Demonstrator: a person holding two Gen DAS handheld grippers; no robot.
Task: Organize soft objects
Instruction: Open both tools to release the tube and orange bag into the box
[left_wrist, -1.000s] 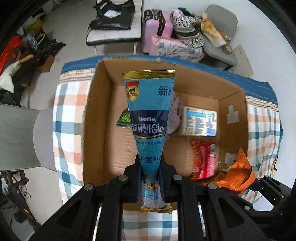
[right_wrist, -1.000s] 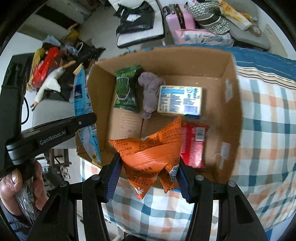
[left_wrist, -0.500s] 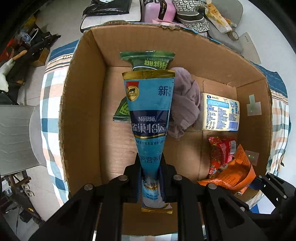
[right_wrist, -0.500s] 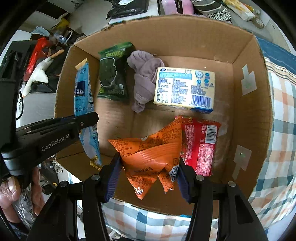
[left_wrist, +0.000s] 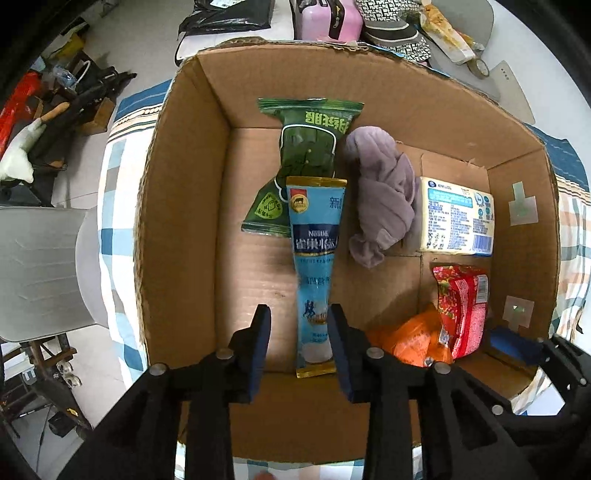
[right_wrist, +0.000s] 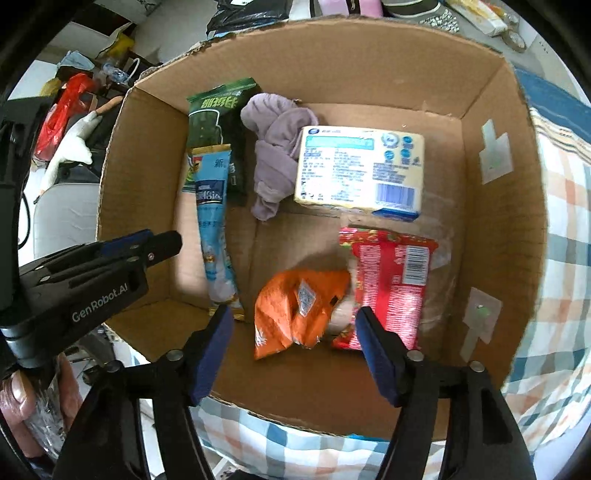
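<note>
Print on every packet too blurred or small to read in full. Near end of the crumpled orange foil packet (right_wrist: 295, 310) partly hidden behind the right finger in the left wrist view, its far corner tucked under the red printed snack packet (right_wrist: 391, 284). Lower end of the dark green sealed snack bag (left_wrist: 306, 155) covered by the top of the long light-blue Nestle sachet (left_wrist: 316, 258). Surface under the box mostly covered; only a checked blue, orange and white cloth (right_wrist: 561, 229) showing at the edges.

Around the box: a grey chair seat (left_wrist: 40, 273), a pink suitcase (left_wrist: 325, 18), a black plastic bag (left_wrist: 225, 14), and a white goose-shaped toy (right_wrist: 70, 147) amid clutter on the floor.

Inside the open brown cardboard box (left_wrist: 369, 81): green bag at the far left, a bunched lilac cloth (left_wrist: 384, 195) beside it, a pale yellow rectangular pack with blue print (left_wrist: 458, 221) to the right, red packet below that, orange packet at the near wall, blue sachet lying flat on the floor of the box.

Left gripper (left_wrist: 299, 343) spread wide around the sachet's near end, gripping nothing. Right gripper (right_wrist: 295, 350) spread wide above the orange packet, holding nothing.
</note>
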